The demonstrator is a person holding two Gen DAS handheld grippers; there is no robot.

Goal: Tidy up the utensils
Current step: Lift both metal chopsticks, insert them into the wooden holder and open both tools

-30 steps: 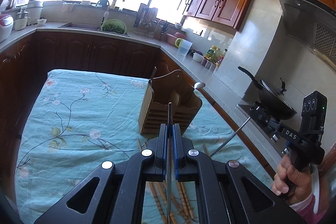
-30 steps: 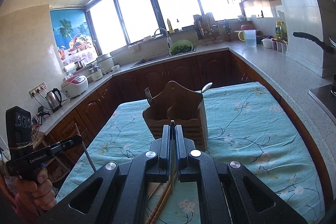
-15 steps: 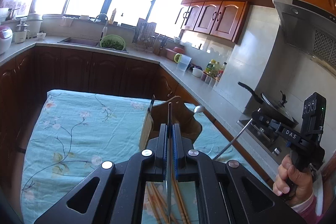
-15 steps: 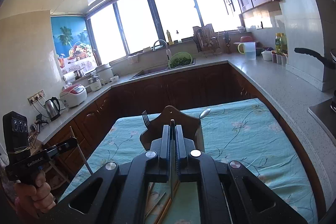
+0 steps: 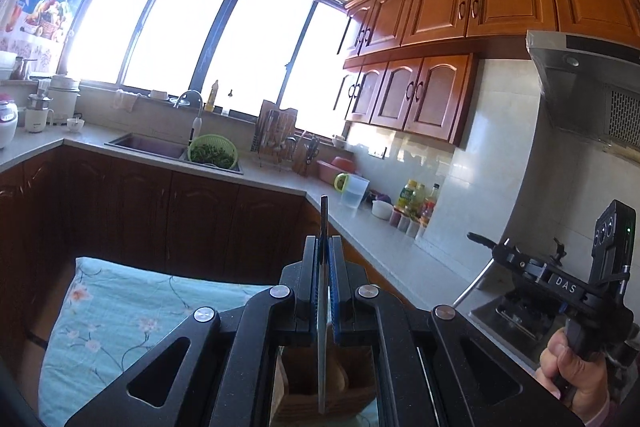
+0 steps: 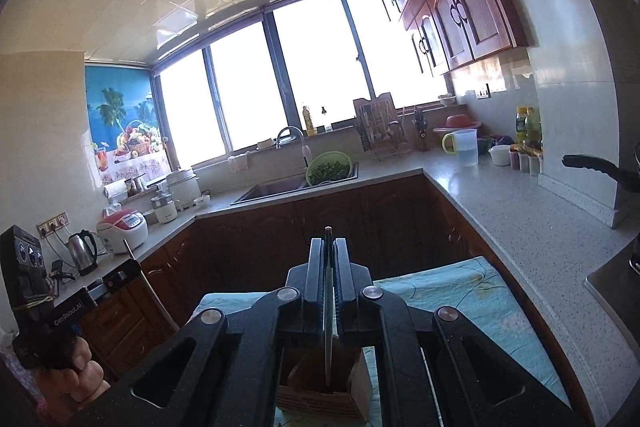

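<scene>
My left gripper [image 5: 325, 247] is shut on a thin metal utensil handle [image 5: 322, 307] that runs down through the jaws toward the wooden utensil holder [image 5: 320, 387] below. My right gripper [image 6: 328, 249] is shut on another thin metal utensil [image 6: 328, 307] that points down into the wooden holder [image 6: 320, 383]. Both grippers are tilted up and stand above the holder. The right gripper also shows in the left wrist view [image 5: 496, 254], holding its long metal utensil [image 5: 472, 287]. The left gripper shows at the left edge of the right wrist view [image 6: 130, 265]. The utensil ends are hidden.
The holder stands on a table with a teal floral cloth [image 5: 120, 315], also in the right wrist view [image 6: 460, 291]. A grey counter [image 6: 520, 207] runs behind with a sink [image 5: 148, 147], a green colander [image 5: 211, 153], a jug [image 6: 466, 146], bottles and a wok handle [image 6: 600, 167].
Both grippers have tilted upward while staying shut on their utensils. The holder has dropped to the bottom of both views, and the loose chopsticks on the cloth are out of sight.
</scene>
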